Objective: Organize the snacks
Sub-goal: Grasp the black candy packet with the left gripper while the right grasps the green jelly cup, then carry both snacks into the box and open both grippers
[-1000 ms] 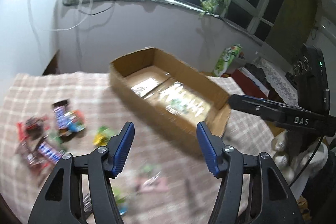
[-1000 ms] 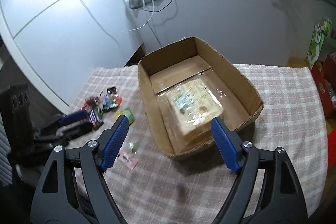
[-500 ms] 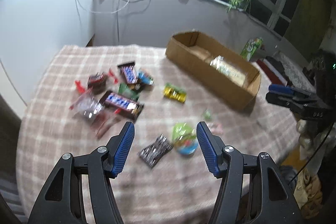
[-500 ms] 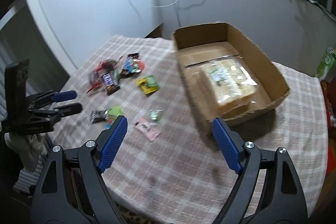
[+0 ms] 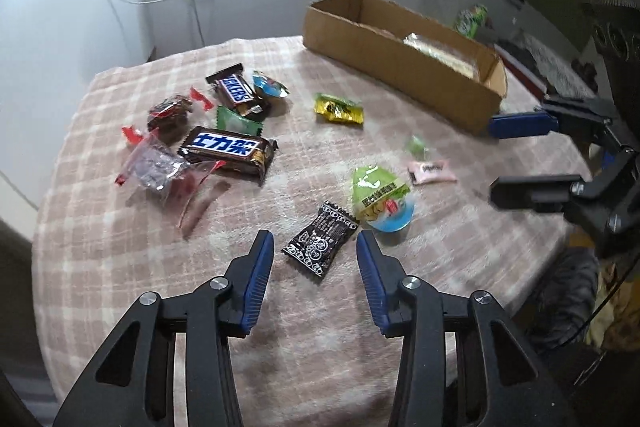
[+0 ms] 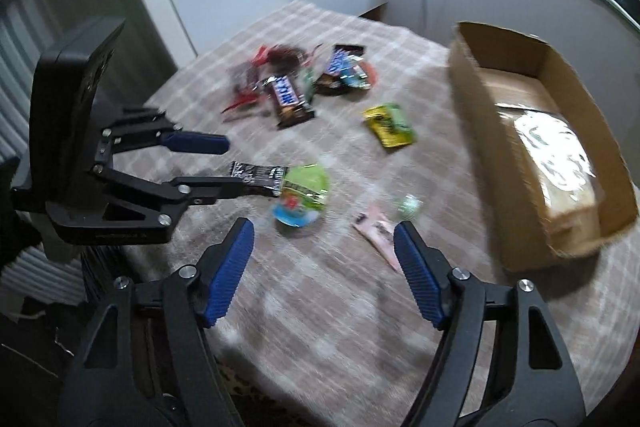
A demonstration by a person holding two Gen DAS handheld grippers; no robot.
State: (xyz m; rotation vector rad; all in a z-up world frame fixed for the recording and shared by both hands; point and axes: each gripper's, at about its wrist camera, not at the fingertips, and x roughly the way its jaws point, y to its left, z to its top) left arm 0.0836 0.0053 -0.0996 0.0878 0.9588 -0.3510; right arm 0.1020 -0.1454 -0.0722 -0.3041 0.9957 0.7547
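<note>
Both pairs of jaws are narrowing with nothing pressed between them: our left gripper (image 5: 315,247) is closing down around the small black sachet with white print (image 5: 319,243), our right gripper (image 6: 323,231) hangs wider over the round green-lidded jelly cup (image 6: 302,194) and the pink wrapper (image 6: 377,230). A second ago we both faced the open brown cardboard box (image 6: 476,99); now we have swung down to the loose snacks on the checked tablecloth (image 5: 120,227), so we judge the next pickup is starting.
</note>
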